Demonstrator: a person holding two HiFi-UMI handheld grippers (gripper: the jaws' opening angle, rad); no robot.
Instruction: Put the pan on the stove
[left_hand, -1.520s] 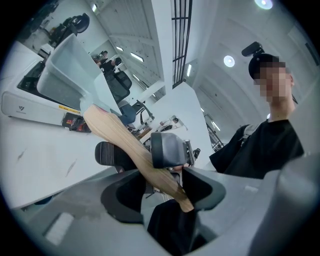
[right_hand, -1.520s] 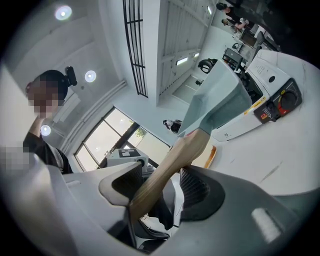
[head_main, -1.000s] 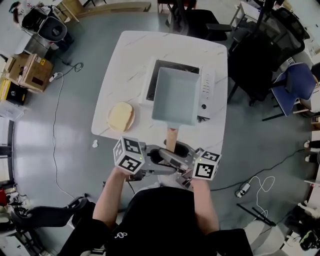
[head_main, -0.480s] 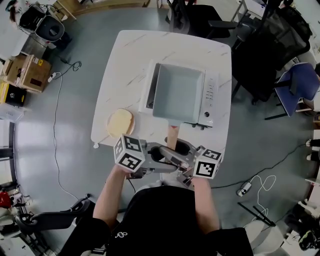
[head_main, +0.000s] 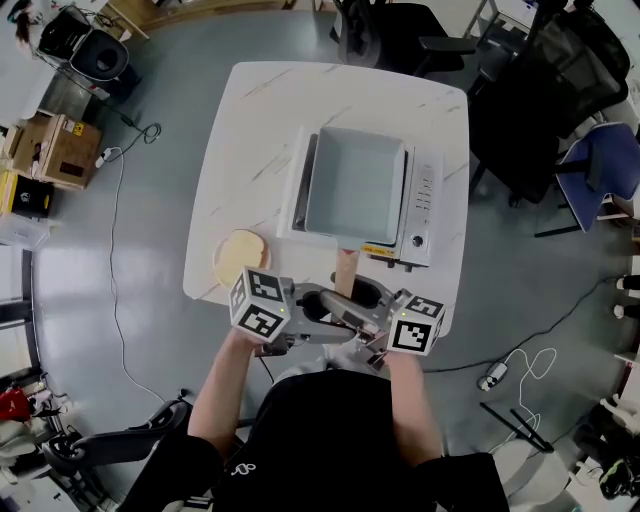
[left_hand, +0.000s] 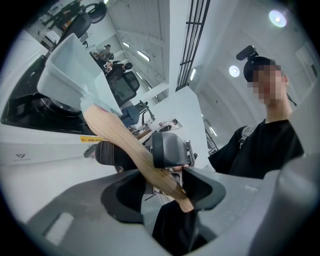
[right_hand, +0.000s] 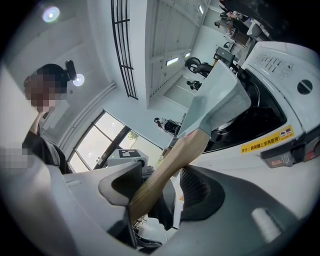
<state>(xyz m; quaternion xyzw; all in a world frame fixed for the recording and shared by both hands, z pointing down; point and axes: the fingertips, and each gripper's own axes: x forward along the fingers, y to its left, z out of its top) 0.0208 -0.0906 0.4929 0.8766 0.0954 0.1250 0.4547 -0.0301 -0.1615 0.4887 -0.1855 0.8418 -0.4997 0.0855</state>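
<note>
A square grey pan (head_main: 355, 187) with a wooden handle (head_main: 345, 270) is over the burner of the white stove (head_main: 422, 195) on the white table (head_main: 245, 150). My left gripper (head_main: 318, 312) and right gripper (head_main: 365, 305) face each other at the near table edge, both shut on the handle's near end. In the left gripper view the handle (left_hand: 125, 145) slants between the left gripper's (left_hand: 165, 185) jaws toward the pan (left_hand: 70, 70) above the black burner of the stove (left_hand: 30, 145). In the right gripper view the handle (right_hand: 165, 170) crosses the right gripper (right_hand: 160, 192). Whether the pan (right_hand: 220, 105) rests on the stove (right_hand: 280, 75) I cannot tell.
A pale yellow round flat thing (head_main: 240, 255) lies on the table's near left corner. Black office chairs (head_main: 545, 90) stand to the right and behind the table. Cardboard boxes (head_main: 55, 150) and a cable (head_main: 115, 230) lie on the floor at left.
The pan, held by its handle, has shifted left and farther in over the stove, so the stove's control strip now shows at its right. Both grippers stay closed on the handle.
</note>
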